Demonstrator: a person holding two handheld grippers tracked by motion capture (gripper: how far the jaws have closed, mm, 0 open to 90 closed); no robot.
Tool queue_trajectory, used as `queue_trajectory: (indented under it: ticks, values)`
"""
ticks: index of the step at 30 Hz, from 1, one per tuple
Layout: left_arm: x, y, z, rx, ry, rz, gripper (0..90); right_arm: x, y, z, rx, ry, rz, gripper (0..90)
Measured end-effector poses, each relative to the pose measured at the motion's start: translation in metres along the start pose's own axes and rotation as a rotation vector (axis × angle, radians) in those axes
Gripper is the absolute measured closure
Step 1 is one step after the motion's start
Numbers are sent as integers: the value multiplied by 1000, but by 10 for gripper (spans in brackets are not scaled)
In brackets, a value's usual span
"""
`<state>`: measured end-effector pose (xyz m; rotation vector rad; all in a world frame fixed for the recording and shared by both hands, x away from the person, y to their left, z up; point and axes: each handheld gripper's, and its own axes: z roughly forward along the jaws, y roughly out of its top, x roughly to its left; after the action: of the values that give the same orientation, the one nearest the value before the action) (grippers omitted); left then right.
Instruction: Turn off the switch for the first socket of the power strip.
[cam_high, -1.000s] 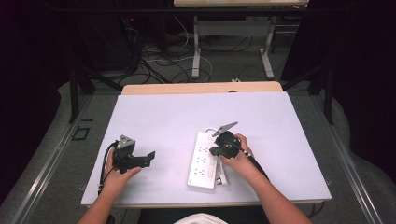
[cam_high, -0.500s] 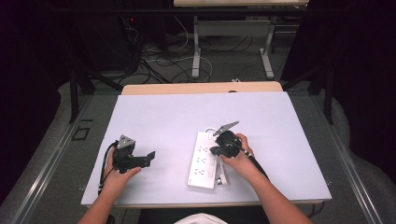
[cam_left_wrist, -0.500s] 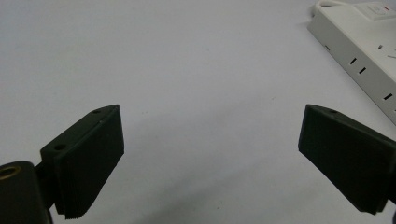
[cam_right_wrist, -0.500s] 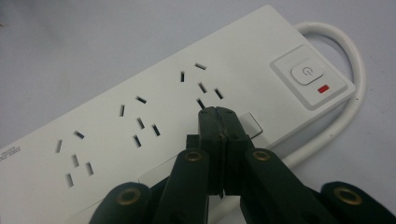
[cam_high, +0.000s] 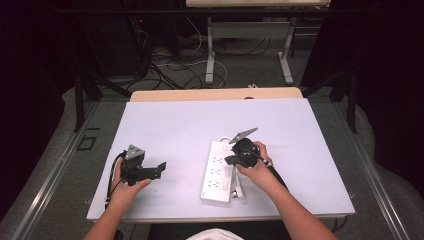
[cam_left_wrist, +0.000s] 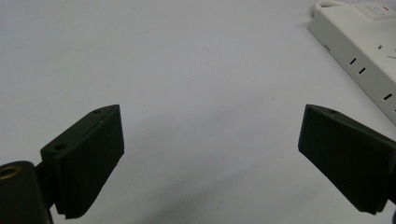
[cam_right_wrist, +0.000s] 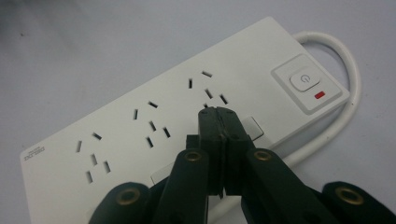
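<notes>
A white power strip (cam_high: 217, 170) lies flat on the pale table (cam_high: 190, 125), near the person's edge and a little right of centre. Its switch end points away from the person, and its cord (cam_right_wrist: 345, 70) loops round that end. In the right gripper view I count 3 socket groups and 1 power button (cam_right_wrist: 305, 80) with a red mark beside it.

The right gripper (cam_high: 231, 160) hangs over the strip's right side with its 2 jaws pressed together. Nothing I can make out sits between them. From its own camera the closed tips (cam_right_wrist: 218, 114) sit just by the socket group nearest the button. That suits poking or pressing rather than grasping, I judge. A small pale part (cam_right_wrist: 252, 127) lies behind the tips; I cannot tell what it is.

The left gripper (cam_high: 159, 169) rests well apart on bare table. Its jaws stand wide and hold nothing, as if parked, and they point towards the strip's long side (cam_left_wrist: 359, 56).
</notes>
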<state>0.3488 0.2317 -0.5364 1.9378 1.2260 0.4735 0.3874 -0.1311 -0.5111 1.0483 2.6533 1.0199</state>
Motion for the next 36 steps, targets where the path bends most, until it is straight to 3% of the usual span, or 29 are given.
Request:
queue_trajectory:
  ticks: [6,11,15,26,27,29,30,34,36]
  values:
    - [0,0,0,-3,0,-2,70,1,1,-2,-4,3,8,890]
    - [0,0,1,-10,2,-3,70,-1,2,-5,14,21,-17,864]
    - [0,0,0,-9,6,-6,70,0,2,-8,25,12,-5,838]
    - [0,0,0,-9,8,-7,70,-6,-3,-14,47,11,-30,790]
    - [0,0,0,-9,8,-7,70,-7,-4,-13,31,5,-25,784]
    - [0,0,0,-9,8,-7,70,-8,-5,-16,44,11,-28,773]
    - [0,0,0,-9,8,-7,70,-6,-5,-18,59,7,-5,767]
    - [0,0,0,-8,8,0,70,-9,-8,-19,38,2,-36,734]
    - [0,0,0,-9,8,-1,70,-9,-8,-22,74,0,-22,711]
